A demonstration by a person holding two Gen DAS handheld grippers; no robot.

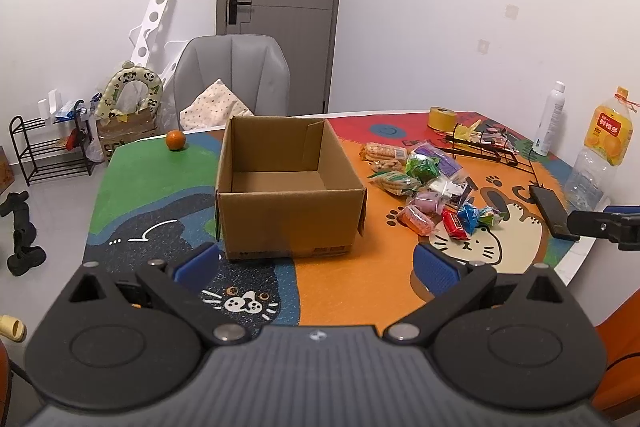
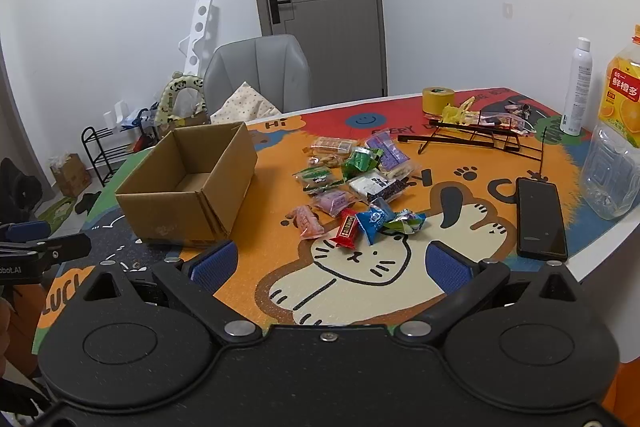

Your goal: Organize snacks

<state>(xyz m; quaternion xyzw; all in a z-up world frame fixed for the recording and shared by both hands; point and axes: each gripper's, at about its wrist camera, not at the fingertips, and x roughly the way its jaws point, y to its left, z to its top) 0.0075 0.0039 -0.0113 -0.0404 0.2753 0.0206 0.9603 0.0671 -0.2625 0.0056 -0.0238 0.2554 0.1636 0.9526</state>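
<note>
- Hovering over the near edge of the table (image 2: 592, 259), both tongs stand spread wide with nothing between their blue pads: the left gripper (image 1: 316, 267) faces the cardboard box (image 1: 288, 187), the right gripper (image 2: 332, 263) faces the snack pile (image 2: 356, 187).
- The box sits open and empty on the cartoon mat, flaps out of the way; the snacks lie loose in a heap just to its right, well apart from the phone (image 2: 540, 219) and the wire rack (image 2: 480, 139) beyond them.
- Judged from this layout, no packet has gone in yet, so the step in hand is the first pick, and the right gripper is the natural one for it.
- Start with the near outliers, the red packet (image 2: 347, 231) or the blue packet (image 2: 374, 221), since they lie closest to the pads and partly free of the rest.
- Come down with the pads straddling the packet's narrow side, and close only enough to pinch the wrapper; crinkly film will likely slip or drag its neighbour along if caught by a corner.
- Lift clear before swinging left, then release low inside the box so the packet does not bounce off the rim.
- The left gripper could steady the box wall, as light cardboard may slide on the mat.
</note>
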